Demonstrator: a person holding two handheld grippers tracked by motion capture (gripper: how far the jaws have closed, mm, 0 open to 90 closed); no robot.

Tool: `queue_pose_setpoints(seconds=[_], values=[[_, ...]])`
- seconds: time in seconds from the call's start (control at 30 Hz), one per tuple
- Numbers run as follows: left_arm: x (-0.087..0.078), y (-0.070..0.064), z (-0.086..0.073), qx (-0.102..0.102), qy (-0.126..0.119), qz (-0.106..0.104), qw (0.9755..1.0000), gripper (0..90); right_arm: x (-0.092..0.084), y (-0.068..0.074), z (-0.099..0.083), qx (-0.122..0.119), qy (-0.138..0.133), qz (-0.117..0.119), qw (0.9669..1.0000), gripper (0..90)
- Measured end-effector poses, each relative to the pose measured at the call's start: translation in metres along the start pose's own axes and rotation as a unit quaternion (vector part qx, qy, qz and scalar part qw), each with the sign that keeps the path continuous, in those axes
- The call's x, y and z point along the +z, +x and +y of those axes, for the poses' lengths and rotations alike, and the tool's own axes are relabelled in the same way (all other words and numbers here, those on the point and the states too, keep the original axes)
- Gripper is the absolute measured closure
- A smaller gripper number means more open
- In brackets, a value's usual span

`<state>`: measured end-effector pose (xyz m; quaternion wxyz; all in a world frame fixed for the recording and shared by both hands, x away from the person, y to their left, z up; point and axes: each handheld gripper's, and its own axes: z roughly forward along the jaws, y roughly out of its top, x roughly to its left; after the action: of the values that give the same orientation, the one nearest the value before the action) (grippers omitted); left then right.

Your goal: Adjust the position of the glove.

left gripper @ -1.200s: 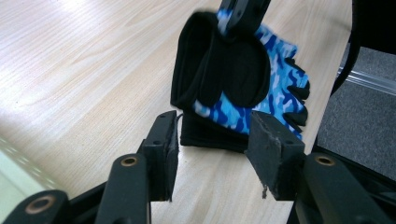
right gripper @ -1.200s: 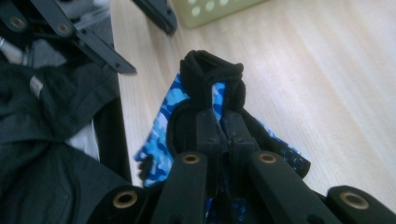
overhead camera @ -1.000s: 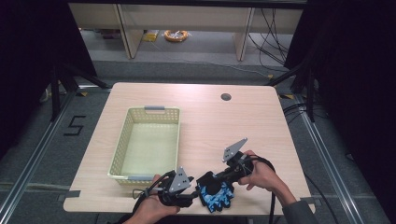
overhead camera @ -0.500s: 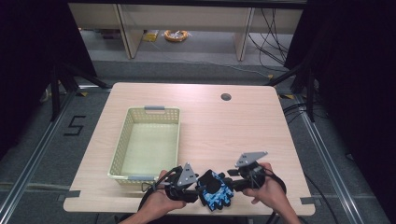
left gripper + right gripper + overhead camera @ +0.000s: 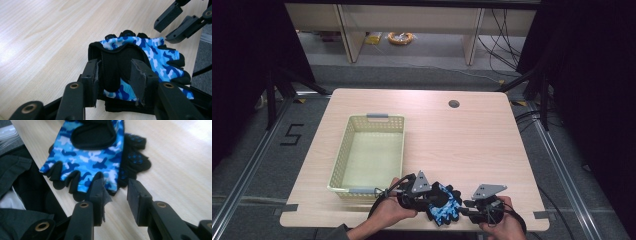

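– Fingers (image 5: 138,75) of the left gripper (image 5: 116,72): how do they stand?
– Closed in on the black cuff of the camouflage glove (image 5: 152,52). The jaws have just been closing, with the cuff between them and a pad against the fabric on each side. How firm the hold is cannot be told.
– And the right gripper (image 5: 116,192)?
– Parted. Its jaws have also just been closing, but only bare table (image 5: 180,170) shows in the gap. One finger (image 5: 98,192) meets the glove's short finger ends.
– Where does the glove lie, and along which axis?
– At the near edge of the table, between the two hands. Its long axis runs from one gripper to the other, with the cuff toward the left and the finger ends toward the right. The left hand is already on it and the right is just beside it, so a lift would likely begin from the cuff.
– Counts?
– Apparently two gloves: a second glove (image 5: 135,157), black with blue dots, lies under the first. There are also one basket (image 5: 341,160), just left of the hands, and two grippers.
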<state>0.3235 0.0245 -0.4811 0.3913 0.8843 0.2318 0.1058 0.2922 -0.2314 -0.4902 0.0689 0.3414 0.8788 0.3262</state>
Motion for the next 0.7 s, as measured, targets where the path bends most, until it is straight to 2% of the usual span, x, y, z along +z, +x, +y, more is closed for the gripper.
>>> queue_pose_setpoints(seconds=[0.07, 0.1, 0.13, 0.17, 0.2, 0.23, 0.27, 0.3, 0.33, 0.37, 0.4, 0.43, 0.5, 0.53, 0.57, 0.6, 0.7], values=[[0.001, 0.0, 0.0, -0.002, 0.001, 0.0, 1.0, 58.3, 0.003, 0.0, -0.001, -0.005, -0.002, 0.001, 1.0, 67.8], [0.002, 0.001, 0.0, 0.001, 0.007, -0.002, 1.0, 58.3, 0.003, 0.001, 0.0, -0.002, 0.011, 0.008, 0.9999, 67.8], [0.003, 0.0, 0.0, -0.009, 0.005, -0.001, 0.9999, 58.5, 0.006, 0.003, -0.001, 0.001, 0.015, 0.013, 0.9998, 69.3], [0.004, 0.002, 0.0, -0.003, 0.012, 0.003, 0.9999, 60.5, 0.009, 0.004, 0.0, -0.004, 0.012, 0.011, 0.9999, 73.1], [0.006, 0.002, -0.001, -0.008, 0.01, -0.002, 0.9999, 60.5, 0.009, 0.004, 0.0, -0.004, 0.012, 0.011, 0.9999, 73.1], [0.008, 0.003, -0.002, -0.002, 0.016, -0.002, 0.9999, 67.8, 0.01, 0.004, 0.002, -0.012, 0.021, 0.015, 0.9996, 79.8], [0.008, 0.003, -0.002, -0.002, 0.016, -0.002, 0.9999, 69.2, 0.01, 0.004, 0.002, -0.012, 0.021, 0.015, 0.9996, 79.8], [0.009, 0.003, -0.004, -0.003, 0.012, 0.0, 0.9999, 69.2, 0.011, 0.003, 0.002, -0.025, 0.019, 0.006, 0.9995, 83.1], [0.009, 0.003, -0.004, -0.001, 0.012, 0.005, 0.9999, 76.0, 0.011, 0.003, 0.002, -0.027, 0.021, 0.006, 0.9994, 87.2], [0.006, 0.004, -0.003, -0.013, 0.002, -0.002, 0.9999, 79.0, 0.01, 0.003, 0.002, -0.025, 0.02, 0.01, 0.9994, 88.5], [0.006, 0.004, -0.003, -0.013, 0.002, -0.002, 0.9999, 82.2, 0.01, 0.003, 0.002, -0.025, 0.02, 0.01, 0.9994, 88.5], [0.004, 0.004, -0.002, -0.007, 0.003, 0.003, 1.0, 82.2, 0.008, 0.003, 0.002, -0.021, 0.015, 0.012, 0.9996, 88.7], [0.004, 0.002, -0.002, -0.009, -0.001, -0.001, 1.0, 83.2, 0.002, 0.002, 0.004, -0.028, 0.011, 0.012, 0.9995, 88.8], [0.003, 0.003, -0.002, -0.001, 0.003, 0.0, 1.0, 83.8, 0.003, 0.002, 0.003, -0.027, 0.0, 0.011, 0.9996, 88.8], [0.003, 0.002, -0.002, -0.001, -0.001, -0.007, 1.0, 84.2, -0.001, 0.001, 0.004, -0.023, 0.002, 0.015, 0.9996, 88.8], [0.002, 0.002, -0.002, -0.01, -0.003, -0.008, 0.9999, 84.6, -0.003, 0.0, 0.004, -0.029, -0.001, 0.015, 0.9995, 88.8], [-0.003, 0.001, -0.002, -0.015, -0.01, -0.015, 0.9997, 85.4, -0.007, 0.0, 0.004, -0.021, -0.018, 0.016, 0.9995, 88.8]])
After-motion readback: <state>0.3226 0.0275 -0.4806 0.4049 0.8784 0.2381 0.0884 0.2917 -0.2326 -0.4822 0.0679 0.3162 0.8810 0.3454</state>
